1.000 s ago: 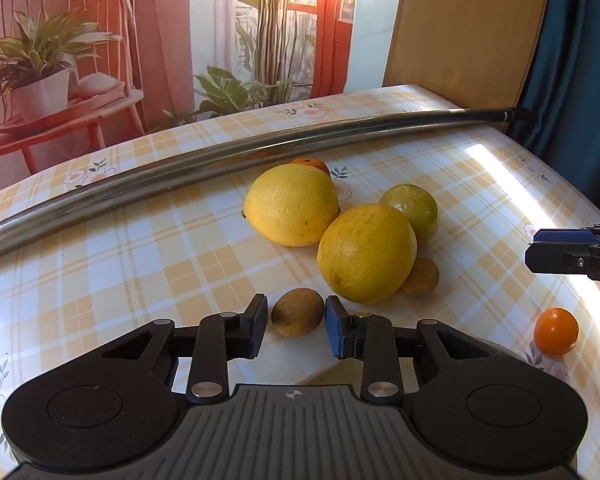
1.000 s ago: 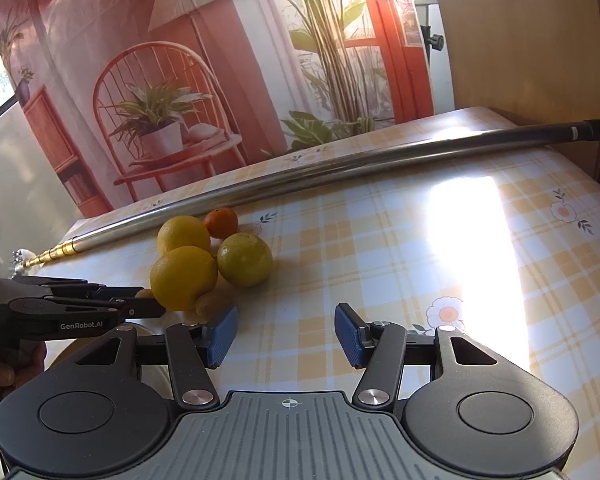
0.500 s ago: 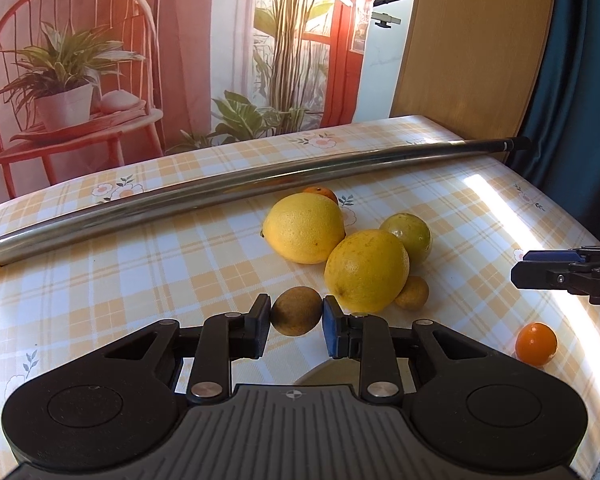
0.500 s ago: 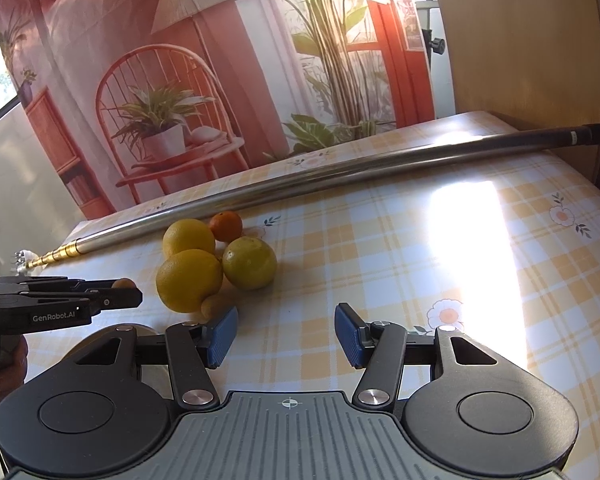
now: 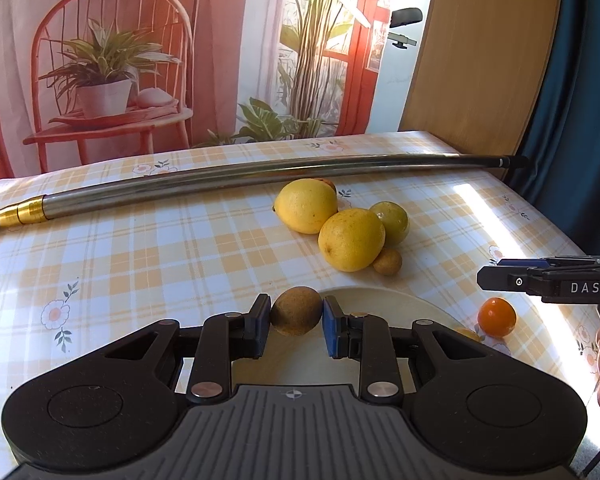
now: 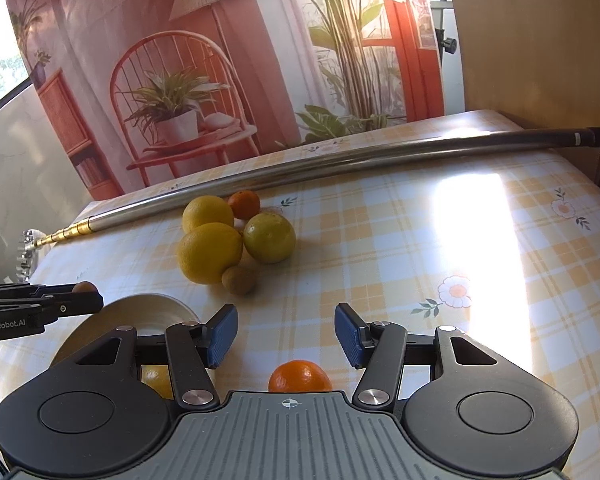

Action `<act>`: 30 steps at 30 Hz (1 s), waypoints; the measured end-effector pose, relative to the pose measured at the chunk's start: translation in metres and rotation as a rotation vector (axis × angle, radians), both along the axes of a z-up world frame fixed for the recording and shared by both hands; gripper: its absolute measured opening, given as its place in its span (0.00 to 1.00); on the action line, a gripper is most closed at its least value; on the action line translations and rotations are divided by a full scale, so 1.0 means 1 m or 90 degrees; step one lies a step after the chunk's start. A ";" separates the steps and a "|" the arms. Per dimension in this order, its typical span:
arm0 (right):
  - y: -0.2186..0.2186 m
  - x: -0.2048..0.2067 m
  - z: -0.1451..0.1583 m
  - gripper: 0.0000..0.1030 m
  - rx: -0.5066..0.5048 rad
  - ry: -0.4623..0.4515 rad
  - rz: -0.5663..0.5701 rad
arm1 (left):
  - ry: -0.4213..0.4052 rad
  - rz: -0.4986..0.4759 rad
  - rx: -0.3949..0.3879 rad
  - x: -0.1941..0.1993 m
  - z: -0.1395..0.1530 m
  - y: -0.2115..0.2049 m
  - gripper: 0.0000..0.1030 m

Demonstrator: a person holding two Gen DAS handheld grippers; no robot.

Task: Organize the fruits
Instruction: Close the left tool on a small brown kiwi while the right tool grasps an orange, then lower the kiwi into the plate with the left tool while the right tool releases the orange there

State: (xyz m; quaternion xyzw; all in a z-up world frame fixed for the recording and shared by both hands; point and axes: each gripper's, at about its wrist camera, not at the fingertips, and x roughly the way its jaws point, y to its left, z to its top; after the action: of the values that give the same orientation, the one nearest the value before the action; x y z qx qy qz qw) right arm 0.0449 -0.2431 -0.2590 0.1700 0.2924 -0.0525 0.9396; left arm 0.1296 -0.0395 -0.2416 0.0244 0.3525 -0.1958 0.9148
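Observation:
My left gripper (image 5: 295, 315) is shut on a small brown fruit (image 5: 296, 311), held over the far rim of a cream plate (image 5: 364, 300). Beyond it lie two yellow lemons (image 5: 350, 239), a green-yellow citrus (image 5: 391, 222) and a second brown fruit (image 5: 387, 261), with an orange one half hidden behind. A small tangerine (image 5: 497, 317) rests right of the plate. My right gripper (image 6: 286, 336) stands open just above that tangerine (image 6: 299, 376). The left gripper (image 6: 88, 292) shows at the right wrist view's left edge, over the plate (image 6: 156, 314).
A long metal pole (image 5: 236, 184) with a gold end lies across the back of the checked tablecloth. A yellow fruit (image 6: 156, 380) sits partly hidden under my right gripper's body. A printed backdrop and a wooden board stand behind the table.
My left gripper closed on the brown fruit, lifted it and drew back over the plate. The right gripper pulled back, so the tangerine now shows below its fingers.

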 end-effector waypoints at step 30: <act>0.003 -0.023 -0.029 0.41 0.025 0.019 -0.030 | 0.020 0.035 -0.020 -0.045 -0.006 0.018 0.28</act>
State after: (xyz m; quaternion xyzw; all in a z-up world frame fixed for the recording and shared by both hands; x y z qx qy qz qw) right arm 0.0223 -0.2401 -0.2882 0.1942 0.3035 -0.0716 0.9301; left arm 0.0849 -0.0220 -0.2480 -0.0027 0.3642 -0.1767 0.9144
